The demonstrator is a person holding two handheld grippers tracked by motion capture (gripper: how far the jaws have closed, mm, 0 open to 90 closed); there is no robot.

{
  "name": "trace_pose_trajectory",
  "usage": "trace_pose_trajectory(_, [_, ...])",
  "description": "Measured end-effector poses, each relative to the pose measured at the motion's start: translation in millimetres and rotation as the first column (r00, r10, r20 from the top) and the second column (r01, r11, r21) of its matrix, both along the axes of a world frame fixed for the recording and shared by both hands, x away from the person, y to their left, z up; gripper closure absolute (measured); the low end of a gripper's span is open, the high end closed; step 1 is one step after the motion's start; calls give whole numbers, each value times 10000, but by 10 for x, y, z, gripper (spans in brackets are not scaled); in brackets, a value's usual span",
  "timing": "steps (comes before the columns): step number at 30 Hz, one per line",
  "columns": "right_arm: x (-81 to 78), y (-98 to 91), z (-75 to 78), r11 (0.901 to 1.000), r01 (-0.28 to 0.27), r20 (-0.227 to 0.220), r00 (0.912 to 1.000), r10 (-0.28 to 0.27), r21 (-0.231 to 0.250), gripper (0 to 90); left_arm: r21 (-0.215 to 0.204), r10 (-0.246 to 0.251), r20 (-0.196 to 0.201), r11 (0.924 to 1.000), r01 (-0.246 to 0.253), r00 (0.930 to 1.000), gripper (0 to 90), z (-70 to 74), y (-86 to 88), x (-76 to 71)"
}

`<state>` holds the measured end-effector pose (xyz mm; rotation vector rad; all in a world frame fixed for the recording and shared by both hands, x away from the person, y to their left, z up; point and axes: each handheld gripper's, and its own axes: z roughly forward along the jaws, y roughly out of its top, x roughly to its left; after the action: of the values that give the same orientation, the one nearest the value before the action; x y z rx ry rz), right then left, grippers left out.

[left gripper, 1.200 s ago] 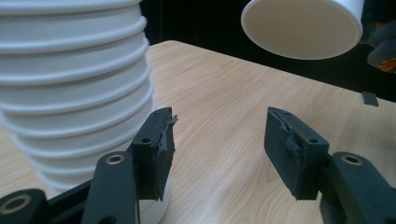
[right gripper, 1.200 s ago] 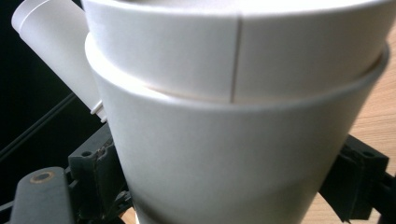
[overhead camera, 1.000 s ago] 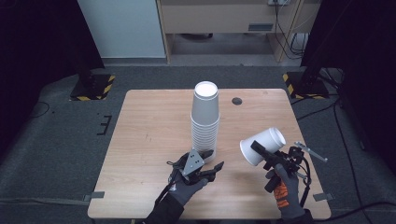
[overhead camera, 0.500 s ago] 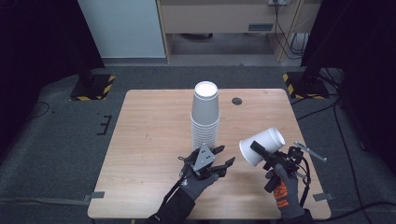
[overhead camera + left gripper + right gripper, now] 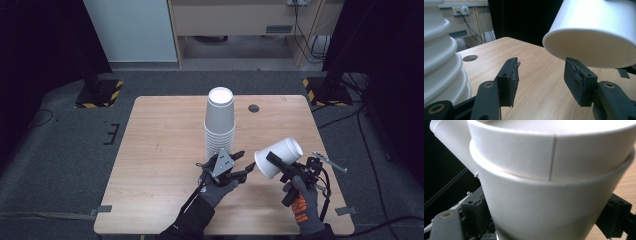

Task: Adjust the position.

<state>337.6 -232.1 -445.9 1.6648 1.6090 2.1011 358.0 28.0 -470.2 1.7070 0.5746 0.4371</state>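
A tall stack of white paper cups [image 5: 220, 125] stands upside down in the middle of the wooden table [image 5: 160, 145]; its ribbed rims show as the stack [image 5: 441, 62] at the left of the left gripper view. My right gripper [image 5: 273, 162] is shut on two nested white cups [image 5: 279, 157], tilted with the mouth facing left; up close, the nested cups [image 5: 549, 182] sit between the right gripper's [image 5: 544, 225] dark jaws. My left gripper [image 5: 246, 163] is open just left of that mouth. The left gripper [image 5: 541, 77] holds nothing, and the cup rim [image 5: 596, 32] hangs over its right-hand jaw.
A round cable hole [image 5: 254, 108] lies in the table behind and right of the stack, also visible as the hole [image 5: 470, 58]. Tape strips [image 5: 104, 209] mark the front corners. Dark floor and stand bases [image 5: 322, 91] surround the table.
My left gripper has moved to the right and slightly forward, bringing its open jaws up to the mouth of the held cups. The right gripper and its cups have stayed put.
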Motion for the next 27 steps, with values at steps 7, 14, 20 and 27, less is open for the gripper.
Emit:
trace_pose_trajectory(7, [2,16,-9,10000,-95,18,10000,95,19,151,-69,-20,144,10000,21,9999,450,11,-69,39])
trace_pose_trajectory(14, [4,34,-9,9998,-192,1,9998,192,48,151,-185,-127,301,9997,132,9995,456,17,-171,50])
trace_pose_trajectory(20, [6,41,-13,9994,-315,-37,9995,315,132,151,-350,-193,455,9992,209,9988,456,27,-224,72])
trace_pose_trajectory(27, [13,62,-28,9989,-440,-135,9989,442,129,151,-500,-291,606,9982,321,9977,470,29,-244,68])
